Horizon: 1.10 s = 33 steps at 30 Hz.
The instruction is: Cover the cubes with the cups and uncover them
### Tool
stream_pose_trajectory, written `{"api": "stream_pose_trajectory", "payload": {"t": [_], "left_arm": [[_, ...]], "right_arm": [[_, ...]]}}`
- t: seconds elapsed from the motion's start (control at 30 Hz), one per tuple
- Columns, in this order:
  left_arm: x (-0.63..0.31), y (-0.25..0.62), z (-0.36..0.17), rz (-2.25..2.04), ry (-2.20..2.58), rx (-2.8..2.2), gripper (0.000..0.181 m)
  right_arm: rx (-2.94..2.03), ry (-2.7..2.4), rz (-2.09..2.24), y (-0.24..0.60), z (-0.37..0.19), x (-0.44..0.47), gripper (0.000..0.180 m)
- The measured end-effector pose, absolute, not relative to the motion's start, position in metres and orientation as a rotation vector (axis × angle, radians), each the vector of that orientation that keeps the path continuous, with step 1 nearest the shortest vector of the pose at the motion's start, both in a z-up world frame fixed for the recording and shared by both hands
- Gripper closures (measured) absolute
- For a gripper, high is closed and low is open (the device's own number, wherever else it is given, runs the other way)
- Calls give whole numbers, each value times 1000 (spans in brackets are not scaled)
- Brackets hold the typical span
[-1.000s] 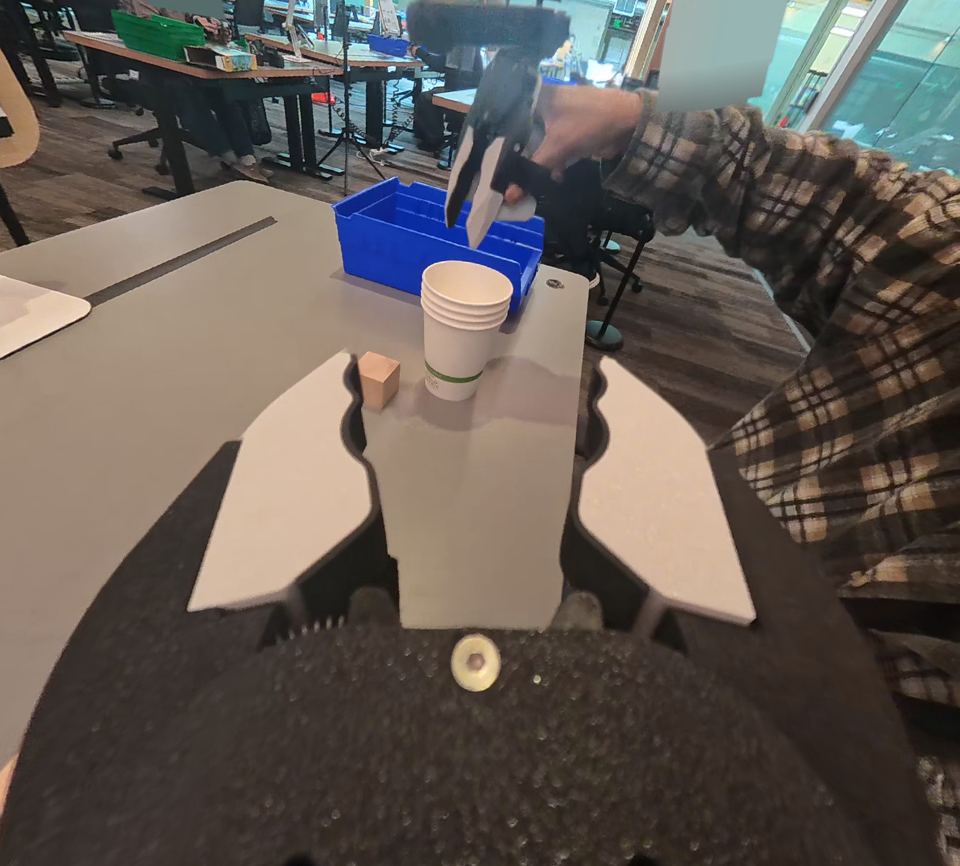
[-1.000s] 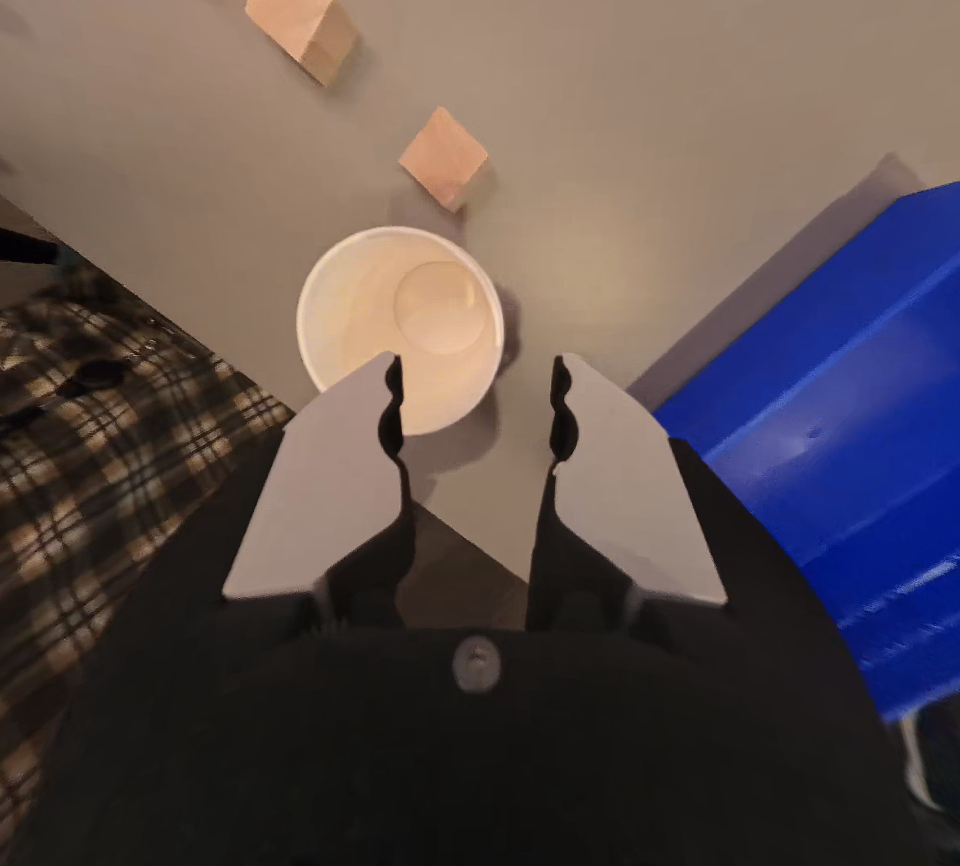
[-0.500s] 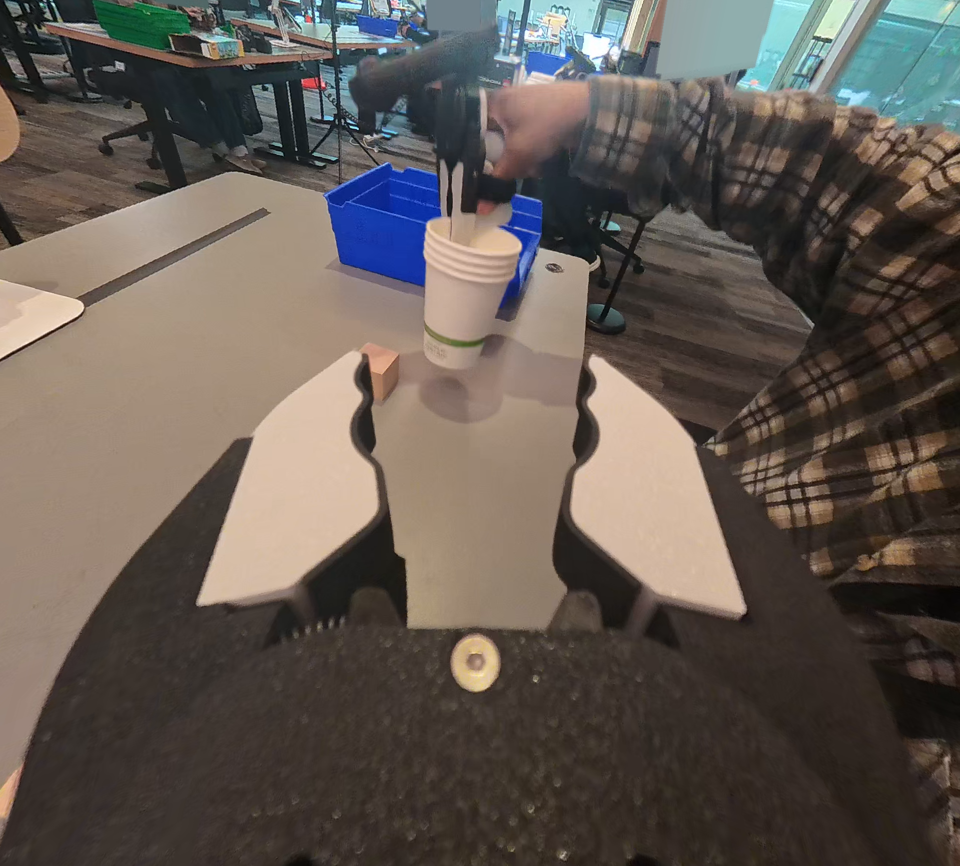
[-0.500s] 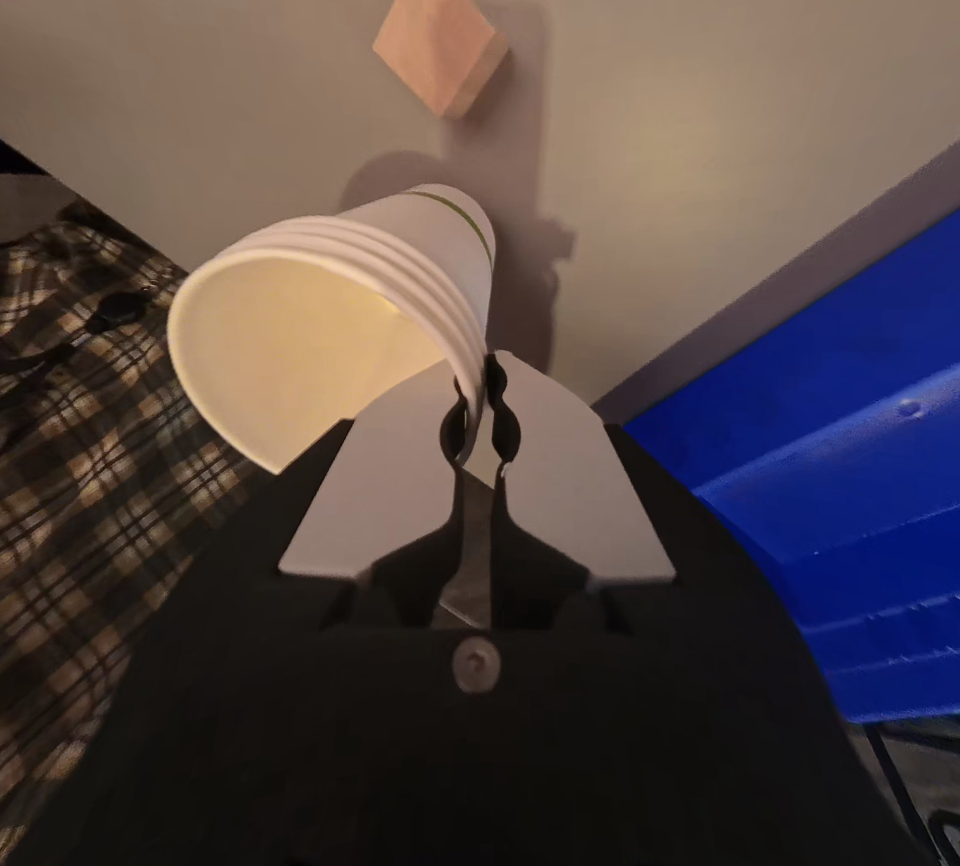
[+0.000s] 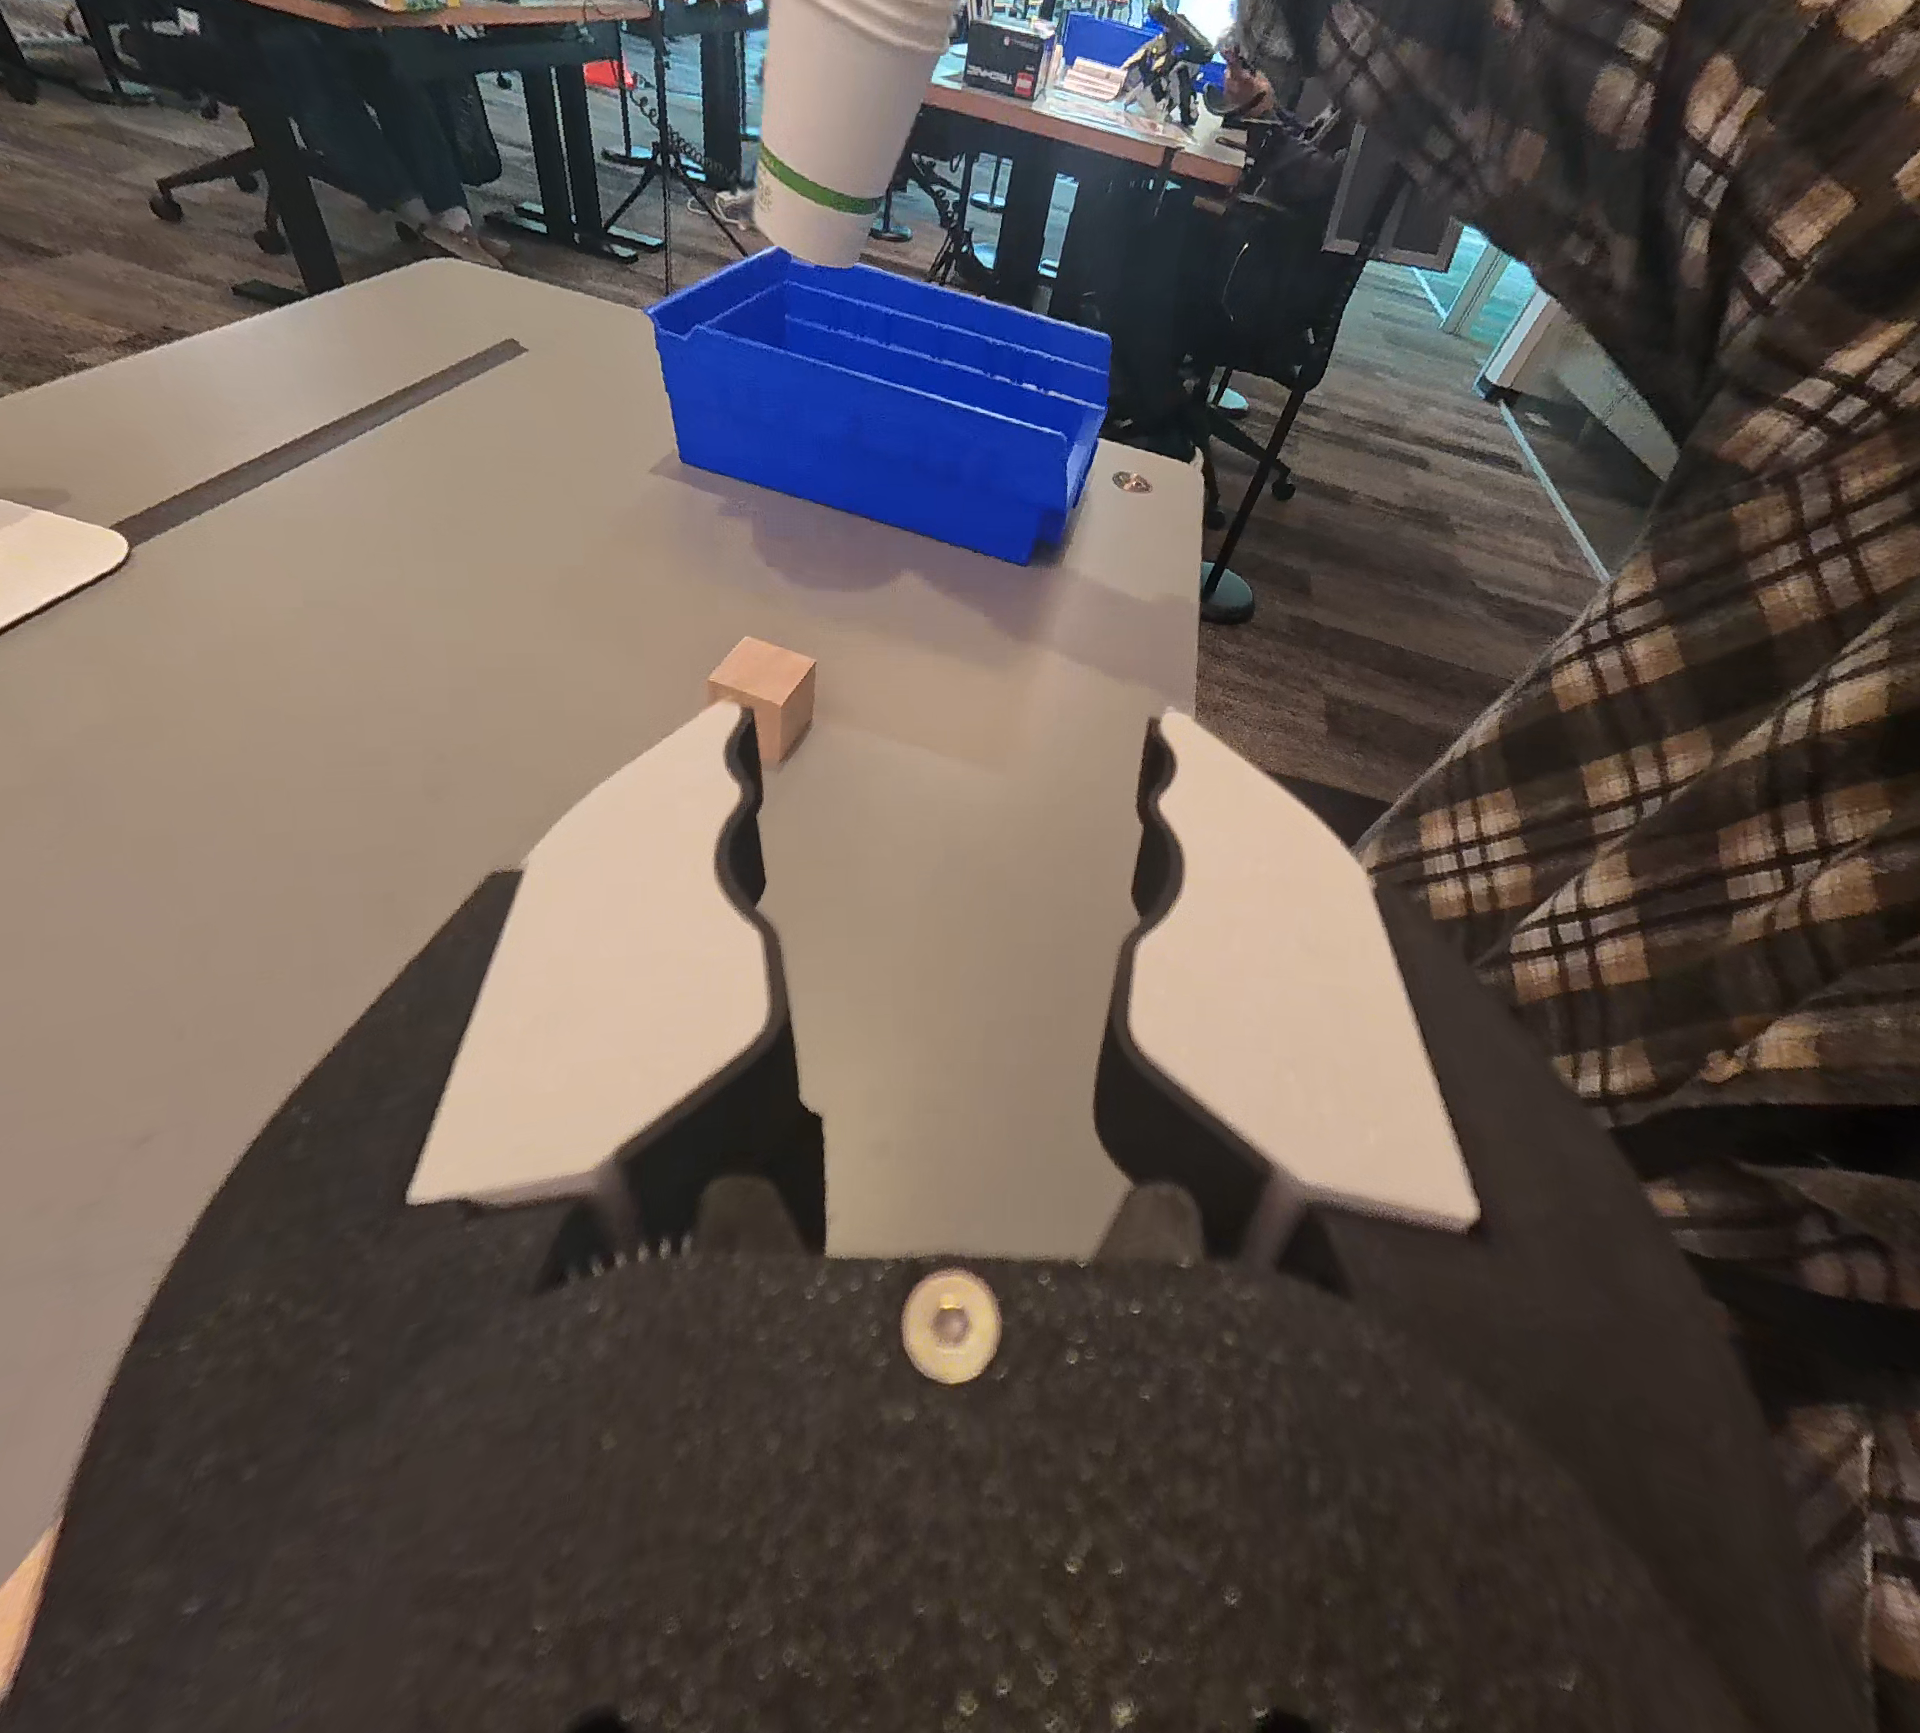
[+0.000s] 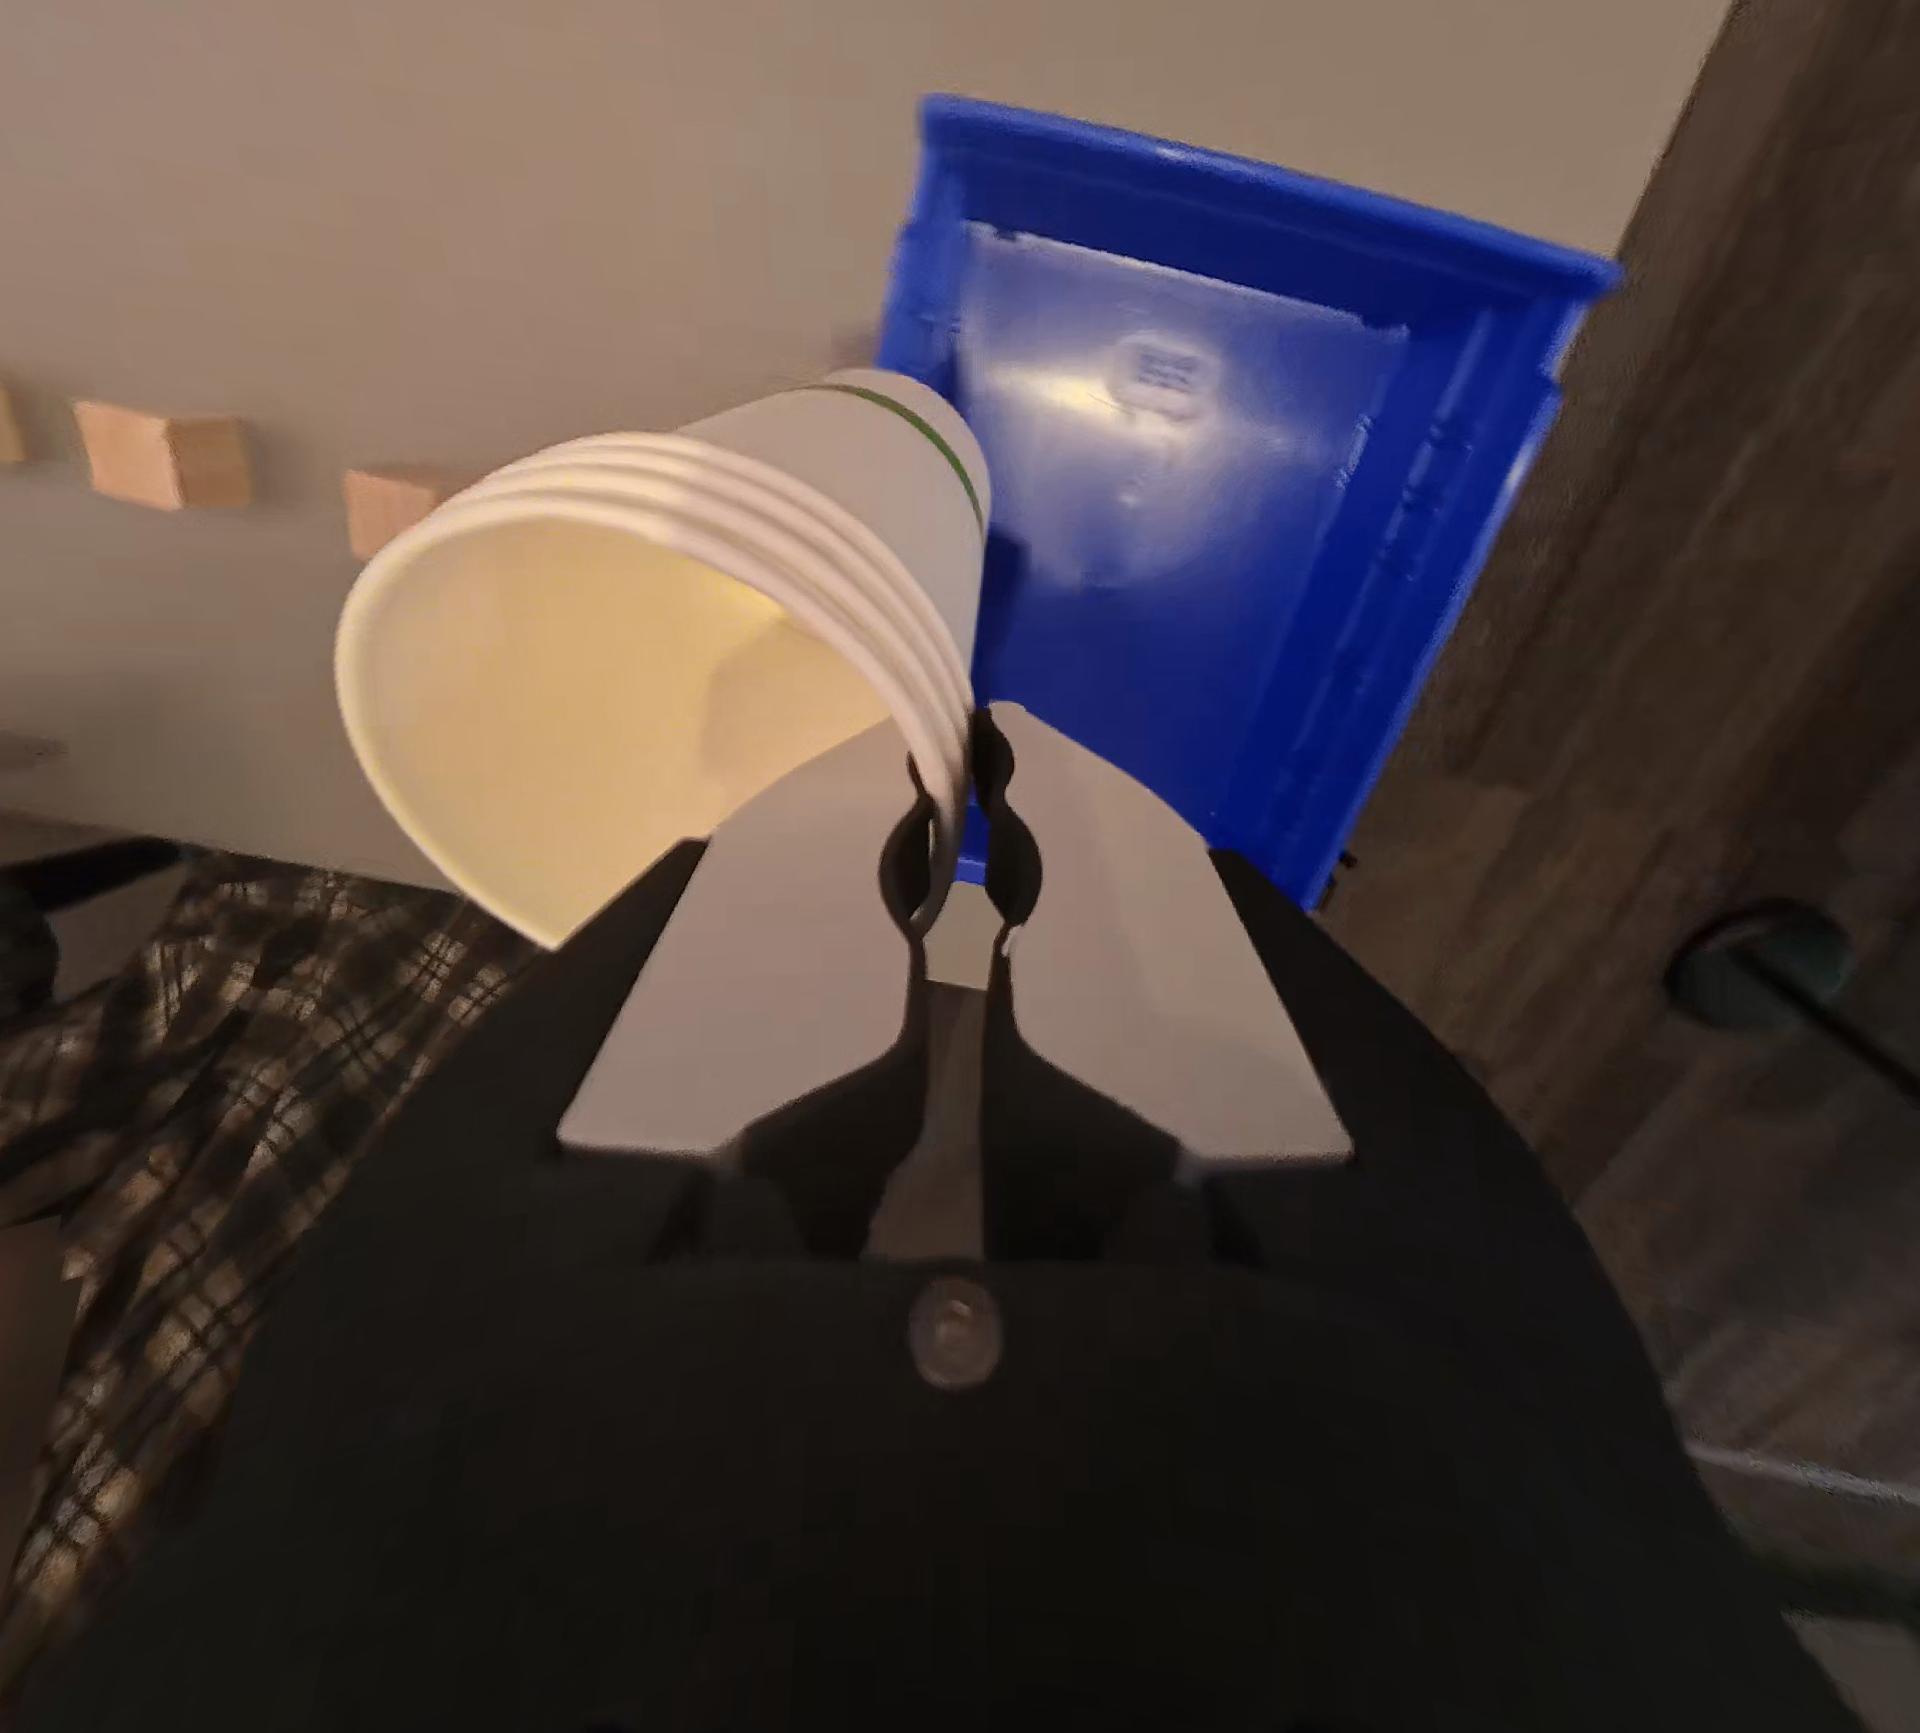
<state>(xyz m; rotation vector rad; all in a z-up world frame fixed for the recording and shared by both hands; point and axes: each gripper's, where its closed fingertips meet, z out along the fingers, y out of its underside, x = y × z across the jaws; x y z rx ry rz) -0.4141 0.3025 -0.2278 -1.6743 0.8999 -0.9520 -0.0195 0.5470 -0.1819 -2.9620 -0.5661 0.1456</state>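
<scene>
Pinching stacked cups (image 6: 665, 644), right gripper (image 6: 961, 769) reveals seemingly three cubes (image 6: 166, 459).

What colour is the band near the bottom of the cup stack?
Green, on the white cup stack; the left wrist view shows it best.

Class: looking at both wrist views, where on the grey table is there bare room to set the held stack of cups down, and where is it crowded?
Free: the wide grey table left of the wooden cube, up to the dark strip, and the patch between cube and blue bin. Crowded: the line of cubes in the right wrist view, and the bin's corner. The stack of cups hangs from the right gripper.
</scene>
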Motion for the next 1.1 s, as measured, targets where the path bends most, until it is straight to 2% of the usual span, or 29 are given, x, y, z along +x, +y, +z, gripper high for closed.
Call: {"api": "stream_pose_trajectory", "payload": {"t": [0.2, 0.4, 0.77, 0.8, 0.93, 1.1], "left_arm": [[-412, 311, -242, -958, 915, -1716, 115], [-408, 319, -251, -996, 916, -1737, 116], [-402, 320, -262, -1057, 925, -1772, 117], [-402, 319, -261, -1056, 925, -1771, 117], [-405, 316, -254, -1051, 918, -1757, 117], [-410, 306, -237, -1034, 917, -1710, 117]], "right_arm": [[-3103, -327, 136, 570, -241, 39, 175], [-3171, -252, 155, 587, -294, 59, 175], [-3213, -204, 206, 598, -334, 63, 173], [-3204, -192, 204, 599, -335, 65, 168], [-3123, -216, 214, 602, -324, 67, 128], [-2932, -388, 21, 601, -257, 62, 95]]}}
